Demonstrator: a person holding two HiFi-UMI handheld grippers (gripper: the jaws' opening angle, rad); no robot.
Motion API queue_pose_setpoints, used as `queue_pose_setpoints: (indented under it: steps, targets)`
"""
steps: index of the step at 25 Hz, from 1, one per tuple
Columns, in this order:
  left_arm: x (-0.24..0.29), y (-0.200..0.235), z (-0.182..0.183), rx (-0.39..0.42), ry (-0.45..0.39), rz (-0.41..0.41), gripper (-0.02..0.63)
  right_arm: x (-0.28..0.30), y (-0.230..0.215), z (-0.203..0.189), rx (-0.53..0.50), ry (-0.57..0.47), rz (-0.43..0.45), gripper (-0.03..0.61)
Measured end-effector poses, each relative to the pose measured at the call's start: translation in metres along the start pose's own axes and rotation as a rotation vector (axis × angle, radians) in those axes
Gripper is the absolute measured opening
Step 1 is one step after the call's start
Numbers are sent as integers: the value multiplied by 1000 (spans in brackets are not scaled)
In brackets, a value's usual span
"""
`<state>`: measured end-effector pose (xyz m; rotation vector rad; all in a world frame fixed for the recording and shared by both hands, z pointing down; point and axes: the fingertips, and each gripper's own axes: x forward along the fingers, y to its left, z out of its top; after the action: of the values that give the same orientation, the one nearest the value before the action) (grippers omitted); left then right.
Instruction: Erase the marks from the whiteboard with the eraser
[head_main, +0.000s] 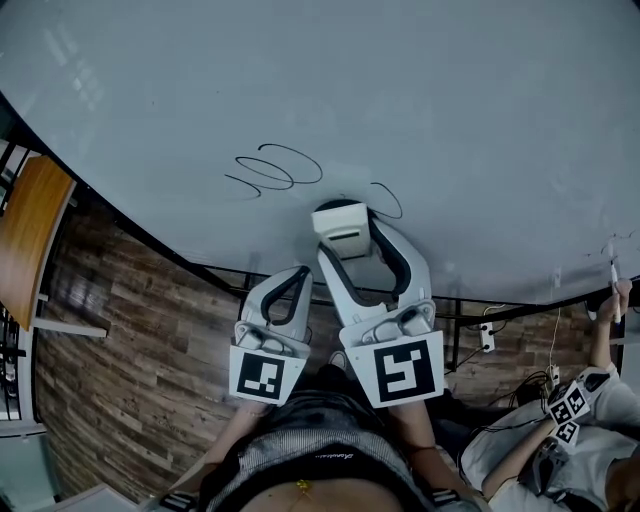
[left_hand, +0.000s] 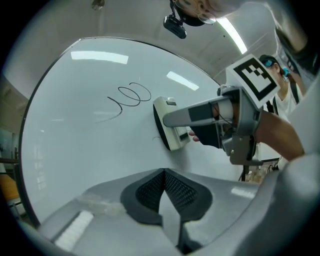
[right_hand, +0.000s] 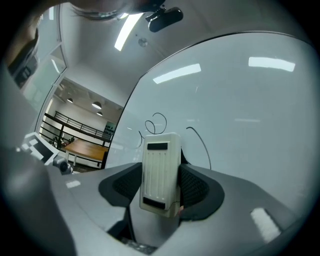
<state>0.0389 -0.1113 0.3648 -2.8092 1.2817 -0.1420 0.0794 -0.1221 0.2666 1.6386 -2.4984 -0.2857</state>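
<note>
Right, eraser is on the board, marks not wiped yet

- Left gripper (left_hand: 163, 185): jaws pressed together, nothing between them. It hangs low, beside the right one and short of the board. Idle.
- Right gripper (right_hand: 161, 186): clamped on the white ribbed rectangular plastic eraser (right_hand: 160, 172), pads on its long sides and gripping toward the lower end.
- From the left gripper view, the eraser's dark felt face looks flat against the large white glossy whiteboard (left_hand: 75, 150). I can't confirm full contact.
- Short curved black stroke (head_main: 388, 200): just beside the eraser, on its right.
- Looped black scribble (head_main: 270, 170): further up and to the left, clear of the eraser.
- Far right edge of the board: a second person's hand (head_main: 615, 290) is up near it, well away.

How I'd do the wipe:
- Keep the felt square to the board, because a tilted edge will probably only smear.
- Use steady, moderate pressure. With the grip this low, a hard push could lever the eraser out of the jaws.
- Take the near curve first, then sweep left across the loops in overlapping passes.
- Keep the left gripper out of the sweep path.
</note>
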Motion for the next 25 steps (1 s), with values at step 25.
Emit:
queue_pose_setpoints:
  steps: [25]
  targets:
    - [-12, 11, -17, -24, 33, 101, 0, 14, 26, -37, -119, 68, 57, 241]
